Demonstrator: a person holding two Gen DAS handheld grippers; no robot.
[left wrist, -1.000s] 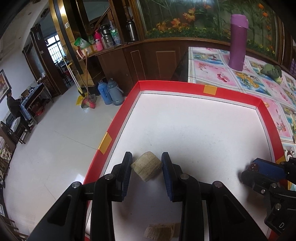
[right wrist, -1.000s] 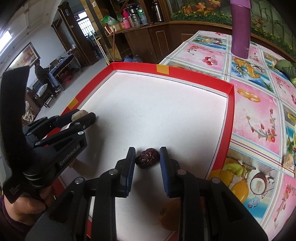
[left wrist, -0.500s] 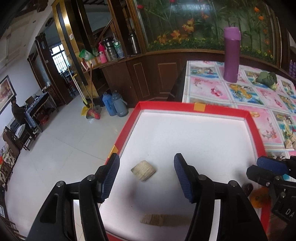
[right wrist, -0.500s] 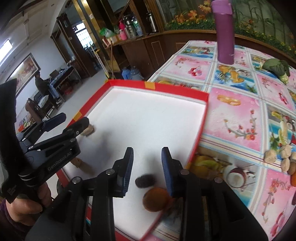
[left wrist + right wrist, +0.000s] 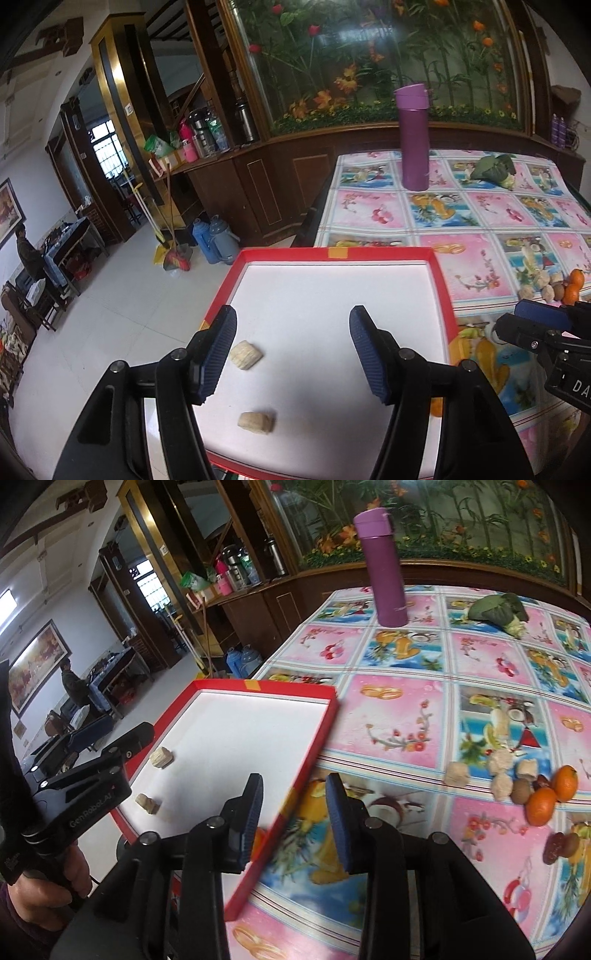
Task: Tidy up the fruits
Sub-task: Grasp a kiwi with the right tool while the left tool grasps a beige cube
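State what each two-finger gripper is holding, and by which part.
Nothing: the left gripper and right gripper are both open and empty.

Left gripper (image 5: pixel 291 350) lower centre of frame, jaws spread wide, empty. Right gripper (image 5: pixel 295 812) lower centre, jaws parted, empty. Hand (image 5: pixel 44 886) lower left, gripping handle.

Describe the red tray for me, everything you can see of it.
The red tray is a shallow rectangular box, seemingly cardboard, with a low red rim and a plain white floor. A yellow tape patch sits on its far rim. It lies flat at the corner of the flowered tablecloth. Two pale beige pieces rest inside near its left side; neither gripper touches it.
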